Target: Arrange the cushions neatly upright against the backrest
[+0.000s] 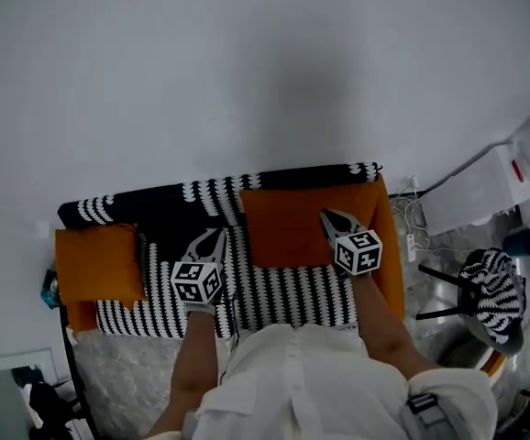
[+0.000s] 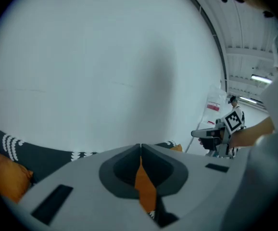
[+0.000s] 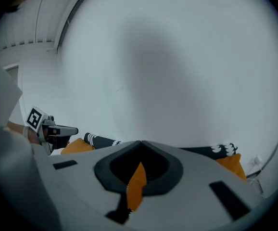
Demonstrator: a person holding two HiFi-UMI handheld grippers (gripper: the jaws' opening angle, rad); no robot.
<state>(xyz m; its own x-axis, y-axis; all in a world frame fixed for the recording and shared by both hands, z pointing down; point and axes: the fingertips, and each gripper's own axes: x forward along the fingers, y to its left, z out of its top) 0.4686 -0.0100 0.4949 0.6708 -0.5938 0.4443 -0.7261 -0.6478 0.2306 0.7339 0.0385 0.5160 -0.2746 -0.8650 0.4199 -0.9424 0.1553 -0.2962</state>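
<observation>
An orange cushion (image 1: 288,227) lies on the sofa's black-and-white striped cover (image 1: 155,211), its far edge near the backrest. My left gripper (image 1: 215,234) (image 2: 140,146) is at the cushion's left edge, jaws together, with a strip of orange fabric (image 2: 145,186) caught between them. My right gripper (image 1: 325,214) (image 3: 140,143) sits over the cushion's right part, also shut, with orange fabric (image 3: 136,186) between its jaws. A second orange cushion (image 1: 95,262) (image 2: 4,177) rests at the sofa's left end. Both gripper views face the white wall.
The sofa's orange right arm (image 1: 391,264) borders the cushion. A stool with a black-and-white pad (image 1: 490,287) stands to the right. A white appliance (image 1: 480,191) and cables (image 1: 412,223) are behind it. The white wall (image 1: 265,71) rises behind the backrest.
</observation>
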